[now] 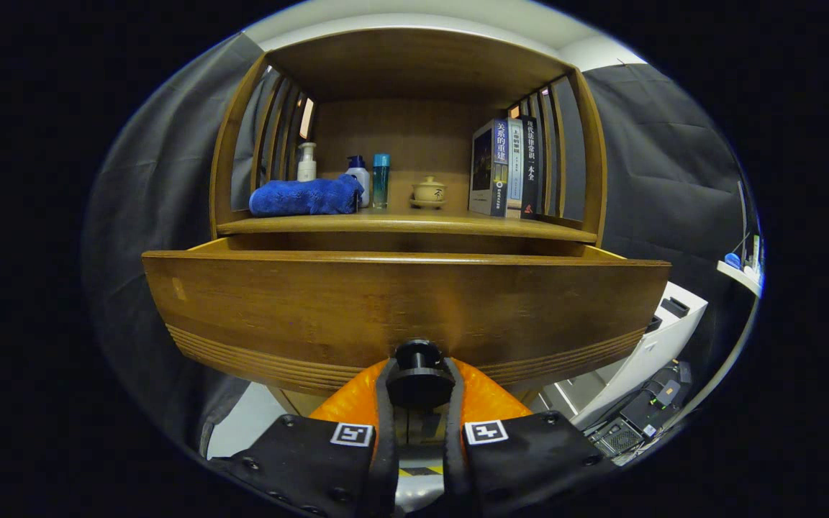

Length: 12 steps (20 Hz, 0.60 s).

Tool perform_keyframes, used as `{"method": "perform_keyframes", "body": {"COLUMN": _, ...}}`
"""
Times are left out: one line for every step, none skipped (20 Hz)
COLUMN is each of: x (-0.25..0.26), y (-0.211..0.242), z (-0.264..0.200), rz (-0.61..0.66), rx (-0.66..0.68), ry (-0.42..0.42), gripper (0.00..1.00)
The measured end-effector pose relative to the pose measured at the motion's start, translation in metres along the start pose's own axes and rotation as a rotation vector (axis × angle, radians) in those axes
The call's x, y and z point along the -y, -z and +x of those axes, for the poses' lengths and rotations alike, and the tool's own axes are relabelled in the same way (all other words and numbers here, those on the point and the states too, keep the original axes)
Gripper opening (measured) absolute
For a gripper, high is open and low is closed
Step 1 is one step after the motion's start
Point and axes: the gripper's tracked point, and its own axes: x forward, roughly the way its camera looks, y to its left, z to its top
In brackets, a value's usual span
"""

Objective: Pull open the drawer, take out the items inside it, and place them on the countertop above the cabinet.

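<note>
A wooden drawer (400, 309) stands pulled partly out of the cabinet, its front panel facing me. Its round dark knob (419, 374) sits between my two fingers, and my gripper (419, 385) is shut on it, one finger pressing each side. The drawer's inside is hidden behind the front panel. Above it lies the wooden countertop (414, 224), the floor of an open shelf bay.
On the countertop lie a folded blue towel (305, 196), a white pump bottle (306, 162), a white bottle with a blue cap (359, 173), a teal bottle (381, 180), a small lidded teacup (429, 192) and three upright books (506, 169). White equipment (637, 360) stands low to the right.
</note>
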Motion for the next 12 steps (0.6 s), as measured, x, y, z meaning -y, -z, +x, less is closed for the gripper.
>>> {"method": "perform_keyframes", "body": {"x": 0.000, "y": 0.002, "z": -0.004, "rz": -0.001, "rx": -0.006, "ry": 0.005, "gripper": 0.33}}
{"method": "perform_keyframes", "body": {"x": 0.001, "y": 0.005, "z": -0.008, "rz": 0.000, "rx": -0.016, "ry": 0.011, "gripper": 0.33}}
{"method": "perform_keyframes", "body": {"x": 0.000, "y": 0.010, "z": -0.013, "rz": -0.007, "rx": -0.030, "ry": 0.016, "gripper": 0.33}}
{"method": "perform_keyframes", "body": {"x": 0.001, "y": 0.011, "z": -0.017, "rz": -0.011, "rx": -0.035, "ry": 0.022, "gripper": 0.33}}
{"method": "perform_keyframes", "body": {"x": 0.001, "y": 0.014, "z": -0.018, "rz": -0.013, "rx": -0.039, "ry": 0.025, "gripper": 0.33}}
{"method": "perform_keyframes", "body": {"x": 0.001, "y": 0.015, "z": -0.022, "rz": -0.019, "rx": -0.047, "ry": 0.023, "gripper": 0.33}}
{"method": "perform_keyframes", "body": {"x": 0.001, "y": 0.014, "z": -0.025, "rz": -0.021, "rx": -0.043, "ry": 0.026, "gripper": 0.33}}
{"method": "perform_keyframes", "body": {"x": 0.001, "y": 0.017, "z": -0.028, "rz": -0.023, "rx": -0.054, "ry": 0.025, "gripper": 0.33}}
{"method": "perform_keyframes", "body": {"x": 0.001, "y": 0.018, "z": -0.032, "rz": -0.022, "rx": -0.059, "ry": 0.025, "gripper": 0.33}}
{"method": "perform_keyframes", "body": {"x": 0.001, "y": 0.020, "z": -0.036, "rz": -0.021, "rx": -0.066, "ry": 0.026, "gripper": 0.33}}
{"method": "perform_keyframes", "body": {"x": 0.002, "y": 0.021, "z": -0.038, "rz": -0.018, "rx": -0.068, "ry": 0.030, "gripper": 0.33}}
{"method": "perform_keyframes", "body": {"x": 0.002, "y": 0.022, "z": -0.041, "rz": -0.016, "rx": -0.065, "ry": 0.034, "gripper": 0.33}}
